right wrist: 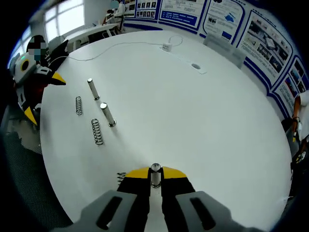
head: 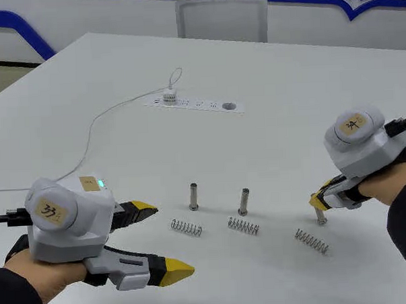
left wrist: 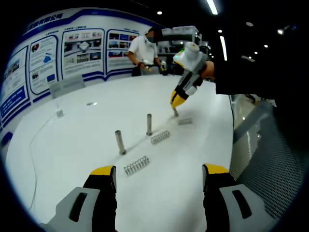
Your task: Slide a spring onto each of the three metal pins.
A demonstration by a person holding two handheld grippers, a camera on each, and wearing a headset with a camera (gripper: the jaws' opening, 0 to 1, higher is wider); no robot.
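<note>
The right tool [right wrist: 154, 178] is closed on the rightmost pin [right wrist: 155, 168], the left tool [left wrist: 159, 170] wide open and empty, while 3 springs [head: 243, 225] lying loose on the tabletop [head: 288, 88] look light, squashy, roll-prone: pinch gently near 1 end.

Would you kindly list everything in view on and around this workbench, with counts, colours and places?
Pins: three, silver metal, upright in a row: left pin, middle pin, right pin.
Springs: three, silver, lying flat, one in front of each pin: left spring, middle spring, right spring.
Power strip: one, white, far centre of the table.
Plug: one, white, in the strip; its cable runs left.
Table: one, white.
Chair: one, grey, beyond the far edge.
Posters: several, blue and white, on the wall.
Bystander: one, white shirt, background.
Left gripper: grey, yellow tips, open, left of the springs.
Right gripper: same colours, shut on the right pin.
</note>
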